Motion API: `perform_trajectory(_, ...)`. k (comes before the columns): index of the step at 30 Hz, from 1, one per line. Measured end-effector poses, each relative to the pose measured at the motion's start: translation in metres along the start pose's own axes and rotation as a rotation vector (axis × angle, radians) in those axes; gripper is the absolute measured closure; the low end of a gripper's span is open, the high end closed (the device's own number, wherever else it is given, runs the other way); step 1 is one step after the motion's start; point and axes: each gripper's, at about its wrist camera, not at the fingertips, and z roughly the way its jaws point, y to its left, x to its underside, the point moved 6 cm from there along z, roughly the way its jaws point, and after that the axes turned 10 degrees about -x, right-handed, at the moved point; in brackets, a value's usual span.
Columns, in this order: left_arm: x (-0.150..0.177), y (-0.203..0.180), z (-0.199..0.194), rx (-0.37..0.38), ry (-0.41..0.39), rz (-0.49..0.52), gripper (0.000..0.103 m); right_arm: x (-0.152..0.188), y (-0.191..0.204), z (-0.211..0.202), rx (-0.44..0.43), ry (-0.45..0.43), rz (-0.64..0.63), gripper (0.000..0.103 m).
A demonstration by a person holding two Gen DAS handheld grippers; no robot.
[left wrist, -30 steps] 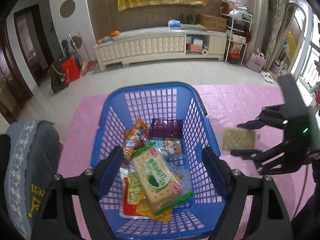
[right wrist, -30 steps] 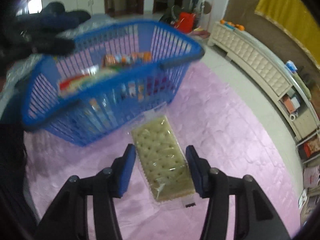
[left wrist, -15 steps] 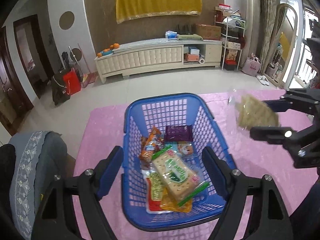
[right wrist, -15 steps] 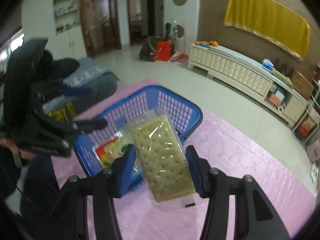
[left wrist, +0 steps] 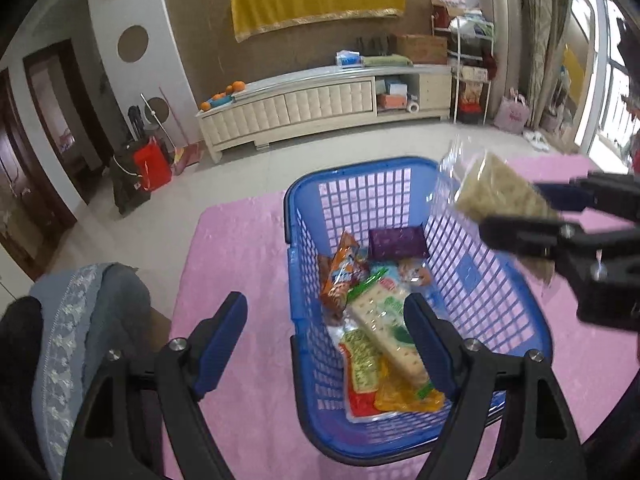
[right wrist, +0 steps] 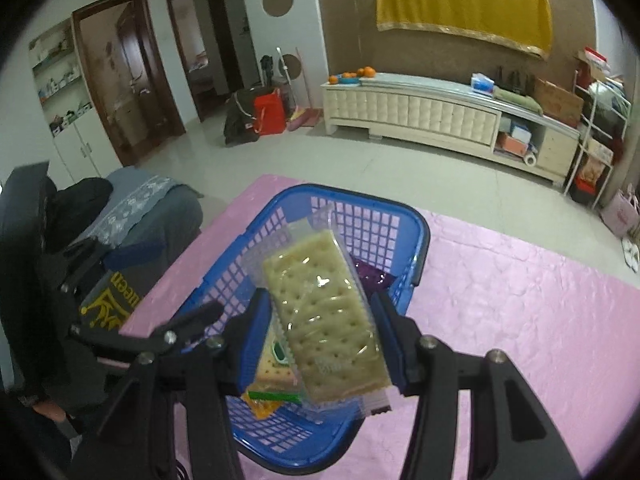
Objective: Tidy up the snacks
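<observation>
Blue plastic mesh forms the basket I am filling; it is sitting on a pink mat, with a grey cushioned seat just off the mat's left edge. I am reading the scene left to right. I am holding the left gripper low over the basket's near left wall with its jaws spread wide and nothing between them; I judge I am keeping it there, empty, so it stays clear of the drop zone while remaining close enough to steady the basket. Inside the basket, snacks are lying in a loose pile: an orange packet leaning against the left wall, a green-labelled cracker pack across the middle, a purple packet at the far end, and yellow and red wrappers under the cracker pack at the near end. To the right, I am carrying a clear-wrapped cracker sleeve in the right gripper, whose blue pads are pressing on the sleeve's two long edges. That edge grip is leaving the flat faces free, so the sleeve should fall flat when released. The sleeve is hanging in the air above the basket's right rim, touching nothing below it. I judge the next step to be lowering it over the open far half and letting go.
</observation>
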Motion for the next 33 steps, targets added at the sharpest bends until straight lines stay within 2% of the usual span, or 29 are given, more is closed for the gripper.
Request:
perform_trajectory(7,-0.002,0.011,-0.009,-0.008,-0.008,-0.036,0.021,-0.001,-0.003,-0.002,0.048,-0.001,-0.020,0.043)
perform_trajectory(9,-0.003,0.011,-0.013,-0.010,-0.018,-0.031,0.021,-0.002,-0.003,-0.006,0.052,-0.018,-0.016,0.027)
perform_trajectory(10,-0.003,0.012,-0.015,-0.011,-0.024,-0.031,0.020,-0.003,-0.002,-0.009,0.048,-0.030,-0.016,0.015)
perform_trajectory(11,-0.003,0.011,-0.019,-0.007,-0.032,-0.032,0.019,-0.003,0.000,-0.012,0.041,-0.041,-0.019,0.010)
perform_trajectory(15,-0.001,0.011,-0.033,-0.007,-0.065,-0.057,0.016,-0.003,0.003,-0.030,0.097,-0.078,-0.023,0.006)
perform_trajectory(19,0.003,0.007,-0.054,0.018,-0.113,-0.079,0.016,0.005,0.001,-0.062,0.099,-0.148,0.063,0.002)
perform_trajectory(22,0.005,0.000,-0.070,0.033,-0.139,-0.079,0.011,0.013,0.003,-0.084,0.120,-0.189,0.063,0.001)
perform_trajectory(28,0.008,-0.018,-0.096,0.065,-0.186,-0.080,0.007,0.032,0.001,-0.120,0.155,-0.216,0.078,0.001)
perform_trajectory(30,0.008,-0.023,-0.104,0.085,-0.198,-0.094,0.000,0.039,-0.002,-0.134,0.181,-0.227,0.083,0.001)
perform_trajectory(33,0.010,-0.031,-0.115,0.107,-0.217,-0.110,0.000,0.049,-0.006,-0.148,0.218,-0.236,0.082,0.000)
